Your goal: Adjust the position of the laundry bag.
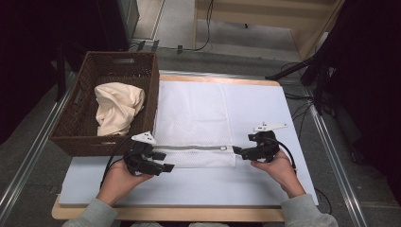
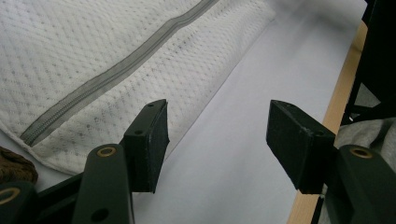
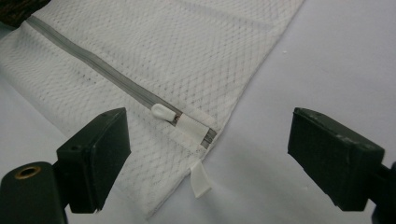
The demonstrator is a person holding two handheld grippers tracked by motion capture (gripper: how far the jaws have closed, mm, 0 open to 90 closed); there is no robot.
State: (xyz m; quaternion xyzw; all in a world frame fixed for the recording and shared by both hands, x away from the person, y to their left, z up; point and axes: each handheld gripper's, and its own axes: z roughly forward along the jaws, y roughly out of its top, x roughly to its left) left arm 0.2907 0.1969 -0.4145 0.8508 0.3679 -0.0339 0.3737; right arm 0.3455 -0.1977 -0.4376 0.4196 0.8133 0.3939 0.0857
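The white mesh laundry bag point(image 1: 196, 118) is lying flat in the middle of the high view, spread out on the pale mat point(image 1: 265, 184) that covers the wooden table point(image 1: 165, 213). Its grey zipper point(image 1: 189, 147) runs along the bag's near edge, and the zipper pull point(image 3: 163, 112) sits at the right end of it, just short of the bag's corner; in the right gripper view there's also a small white tab point(image 3: 200, 179) poking out at that corner.

The right gripper point(image 1: 235, 151) is at the right end of the zipper, jaws spread apart with nothing pinched. In its own view the pull and the corner sit between the 2 jaws, but the pads aren't on them.

The left gripper point(image 1: 165, 161) is at the lower left corner of the bag, jaws also spread wide and gripping nothing. In the left gripper view 1 jaw hangs over the bag's edge, the other over bare mat.

Further out, a brown wicker basket point(image 1: 80, 137) sits at the left of the high view, right up against the bag's left edge, with a cream cloth point(image 1: 117, 108) bunched up inside.
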